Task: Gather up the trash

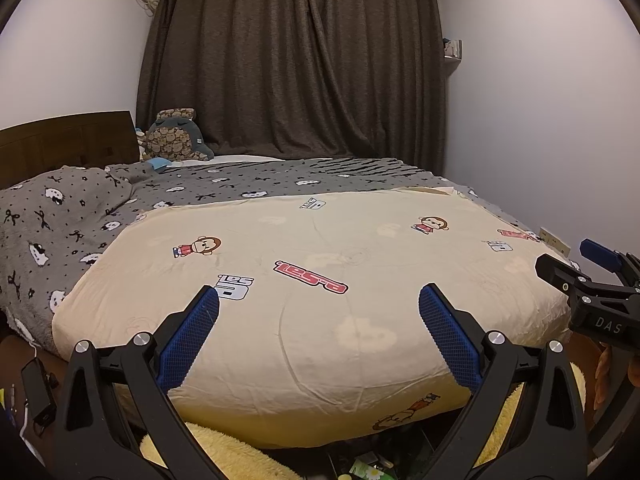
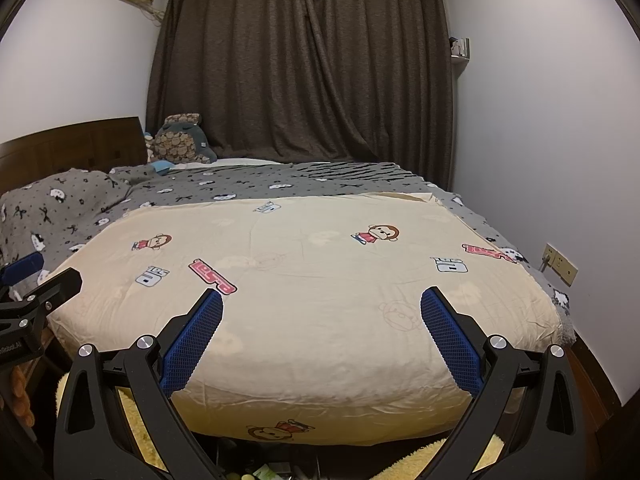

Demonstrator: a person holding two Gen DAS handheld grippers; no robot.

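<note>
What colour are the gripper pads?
Blue, with a fine grid texture, on black fingers; clearest in the right wrist view on the right gripper pads.

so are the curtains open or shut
Shut. The dark curtains hang drawn across the whole window wall in both wrist views, with no gap or daylight showing.
</note>
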